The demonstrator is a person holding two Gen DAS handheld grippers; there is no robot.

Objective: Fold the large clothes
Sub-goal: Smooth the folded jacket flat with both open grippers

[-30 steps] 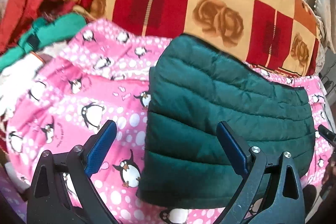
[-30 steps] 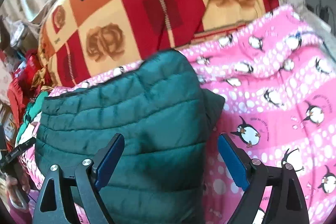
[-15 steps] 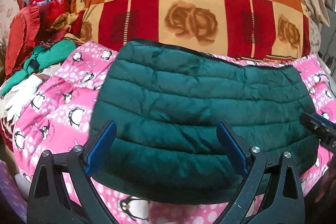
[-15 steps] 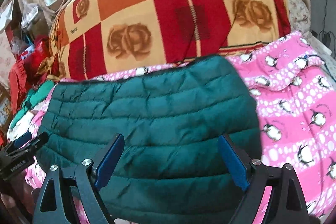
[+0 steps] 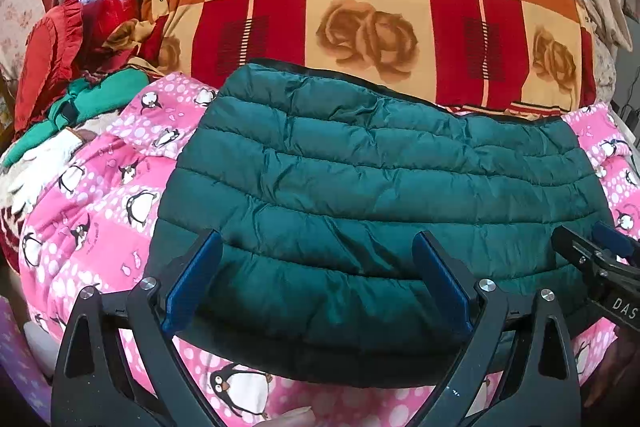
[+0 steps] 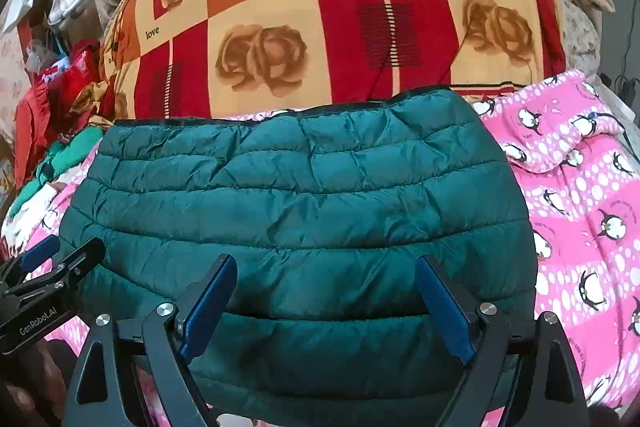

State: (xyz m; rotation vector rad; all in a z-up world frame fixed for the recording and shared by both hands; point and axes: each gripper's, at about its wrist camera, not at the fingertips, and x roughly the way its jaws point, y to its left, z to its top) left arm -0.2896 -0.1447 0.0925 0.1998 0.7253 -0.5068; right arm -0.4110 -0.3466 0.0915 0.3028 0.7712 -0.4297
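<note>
A bed covered by a pink penguin-print blanket (image 5: pixel 100 219) (image 6: pixel 592 211) carries the work. Behind it rises a bulky quilt (image 5: pixel 360 7) (image 6: pixel 320 27) in red, orange and cream squares with brown roses and the word "love". To the left lies a heap of red and green clothes (image 5: pixel 72 67) (image 6: pixel 60 115), with daylight from a window beyond the quilt.

The folded dark green puffer jacket (image 5: pixel 380 195) (image 6: pixel 300 219) lies flat on the pink blanket, its long side across both views and its far edge against the quilt.

The left gripper (image 5: pixel 316 283) has its blue-padded fingers (image 5: pixel 192 279) spread wide apart, released and holding nothing, poised over the jacket's near left part. The right gripper (image 6: pixel 328 307) is likewise spread wide with empty fingers (image 6: pixel 440 311), over the jacket's near right part. Whether either touches the fabric cannot be told. Each gripper shows at the edge of the other's view (image 5: pixel 600 267) (image 6: pixel 44 279).
</note>
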